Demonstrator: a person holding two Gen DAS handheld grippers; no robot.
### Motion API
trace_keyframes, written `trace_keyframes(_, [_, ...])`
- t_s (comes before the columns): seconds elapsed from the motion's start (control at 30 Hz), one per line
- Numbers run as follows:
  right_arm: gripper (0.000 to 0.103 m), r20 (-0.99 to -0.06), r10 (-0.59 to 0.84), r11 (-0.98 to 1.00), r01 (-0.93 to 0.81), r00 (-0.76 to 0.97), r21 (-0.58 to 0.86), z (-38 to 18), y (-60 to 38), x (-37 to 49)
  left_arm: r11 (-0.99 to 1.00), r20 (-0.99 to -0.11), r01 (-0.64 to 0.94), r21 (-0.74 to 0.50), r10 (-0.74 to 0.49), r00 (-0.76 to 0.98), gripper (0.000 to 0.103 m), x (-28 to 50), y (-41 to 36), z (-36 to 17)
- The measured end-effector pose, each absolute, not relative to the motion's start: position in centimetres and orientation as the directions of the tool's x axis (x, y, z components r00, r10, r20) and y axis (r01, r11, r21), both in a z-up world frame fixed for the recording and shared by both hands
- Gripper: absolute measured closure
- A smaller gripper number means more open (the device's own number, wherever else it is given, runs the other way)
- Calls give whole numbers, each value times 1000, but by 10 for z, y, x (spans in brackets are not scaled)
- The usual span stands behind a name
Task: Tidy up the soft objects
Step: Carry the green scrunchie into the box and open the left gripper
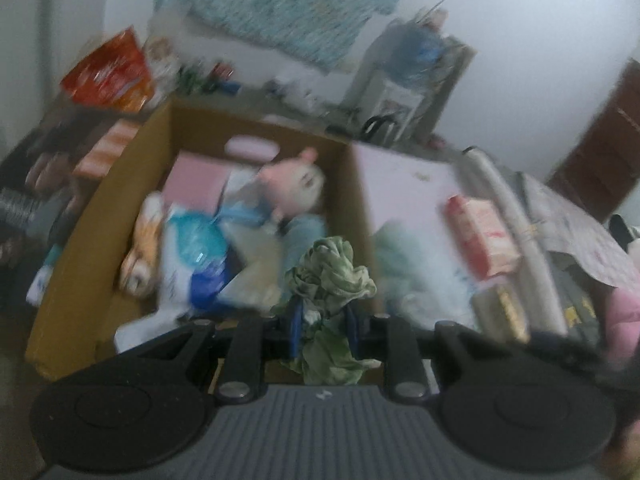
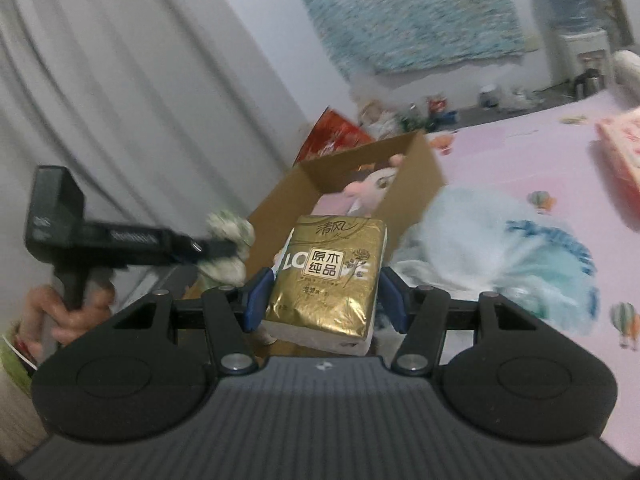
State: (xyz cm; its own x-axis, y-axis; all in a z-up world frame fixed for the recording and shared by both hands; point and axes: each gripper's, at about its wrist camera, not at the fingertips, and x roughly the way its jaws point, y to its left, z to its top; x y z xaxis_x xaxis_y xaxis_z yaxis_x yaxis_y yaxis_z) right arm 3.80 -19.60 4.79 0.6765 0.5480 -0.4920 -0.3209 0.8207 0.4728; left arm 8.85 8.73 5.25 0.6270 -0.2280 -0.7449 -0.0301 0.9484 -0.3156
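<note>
Left hand-held gripper (image 1: pixel 322 322) pinching crumpled green cloth (image 1: pixel 330 276), limp, light | right hand-held gripper (image 2: pixel 325 300) clamping gold tissue pack (image 2: pixel 330 280) sides, squashy | cardboard box (image 2: pixel 424 168) at 12 o'clock

Black two-finger right gripper (image 2: pixel 325 296) with blue finger pads (image 2: pixel 256 300), silver pivot screws, round black discs, ribbed grey housing, left gripper (image 1: pixel 323 320) alike, black pistol-grip handle.

The tissue pack (image 2: pixel 326 280) had glossy gold foil wrap; the box (image 1: pixel 100 216) was matt cardboard; the green cloth (image 1: pixel 330 276) was crumpled.
</note>
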Motion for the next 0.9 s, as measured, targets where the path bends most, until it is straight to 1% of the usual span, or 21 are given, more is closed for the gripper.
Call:
trace_keyframes(0.23, [46, -585, 558, 830, -385, 589, 403, 56, -135, 70, 951, -831, -67, -300, -226, 509, 79, 101, 111, -8])
trace_keyframes(0.3, [46, -612, 550, 835, -401, 568, 377, 56, -122, 78, 954, -844, -62, -292, -227, 486, 78, 104, 112, -18])
trace_keyframes(0.37, [46, -631, 545, 836, -415, 553, 358, 56, -108, 85, 961, -849, -47, -273, -218, 481, 73, 104, 112, -25])
trace_keyframes(0.5, [46, -665, 527, 842, -427, 528, 328, 53, -93, 95, 971, -864, -44, -236, -189, 467, 68, 107, 111, -34])
trace_keyframes(0.57, [46, -682, 517, 846, -431, 518, 314, 49, -86, 101, 973, -872, -55, -224, -175, 457, 62, 109, 113, -38])
trace_keyframes(0.67, [46, -709, 496, 851, -445, 501, 280, 43, -78, 108, 973, -873, -71, -219, -163, 459, 58, 110, 118, -40])
trace_keyframes(0.77, [45, -731, 481, 850, -464, 484, 252, 38, -73, 110, 961, -862, -83, -263, -196, 467, 55, 108, 126, -38])
trace_keyframes(0.9, [45, -748, 463, 847, -485, 476, 217, 29, -66, 118, 950, -851, -99, -295, -214, 480, 55, 104, 133, -36])
